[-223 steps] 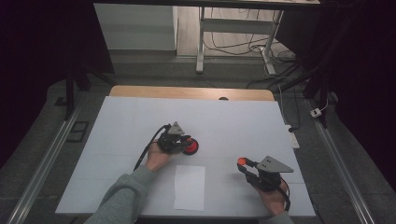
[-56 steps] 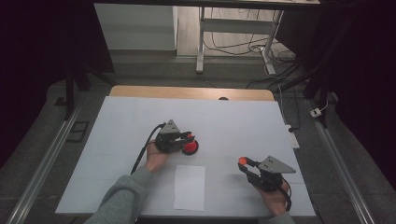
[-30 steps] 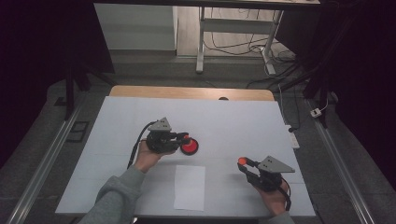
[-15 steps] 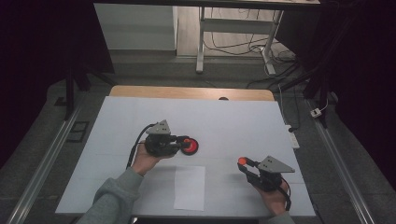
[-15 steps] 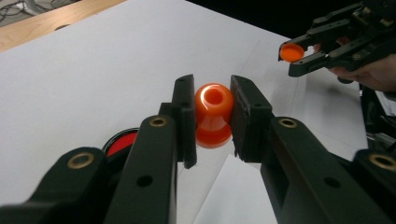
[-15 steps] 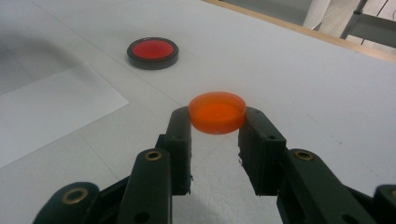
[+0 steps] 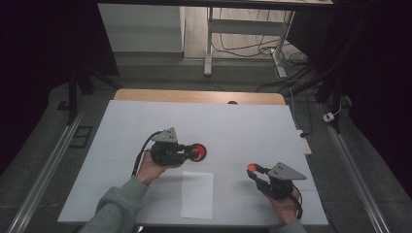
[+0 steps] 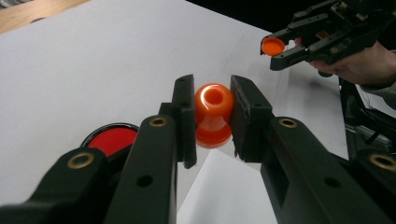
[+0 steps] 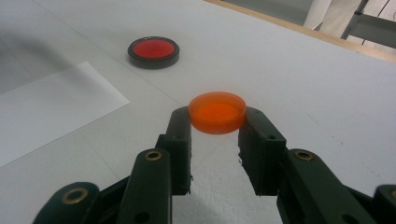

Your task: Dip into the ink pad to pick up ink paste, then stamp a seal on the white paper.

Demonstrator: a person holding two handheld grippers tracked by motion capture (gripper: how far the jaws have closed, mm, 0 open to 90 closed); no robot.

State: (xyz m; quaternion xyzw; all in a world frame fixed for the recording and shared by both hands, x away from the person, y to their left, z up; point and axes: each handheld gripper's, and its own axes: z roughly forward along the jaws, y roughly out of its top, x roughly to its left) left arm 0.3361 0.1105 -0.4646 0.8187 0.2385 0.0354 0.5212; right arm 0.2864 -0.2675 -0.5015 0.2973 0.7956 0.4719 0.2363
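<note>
1. Left gripper (image 8: 212, 116): jaws closed on a glossy orange plastic bottle-shaped piece (image 8: 213, 114), held above the white table (image 7: 243, 126), left of centre.
2. Right gripper (image 9: 215, 128): jaws closed on a flat orange plastic disc (image 9: 217, 112), near right.
3. Black-rimmed red round dish (image 9: 153, 52): on the table beside the left gripper, far of a white paper sheet (image 7: 197, 194).

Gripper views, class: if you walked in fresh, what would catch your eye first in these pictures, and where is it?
First, the bright orange bottle, clamped between the left gripper jaws, its open mouth facing the camera. Next, the flat orange cap, pinched at the tips of the right gripper above the white table. Beyond it on the table sits a black-rimmed red disc, beside a white paper sheet.
</note>
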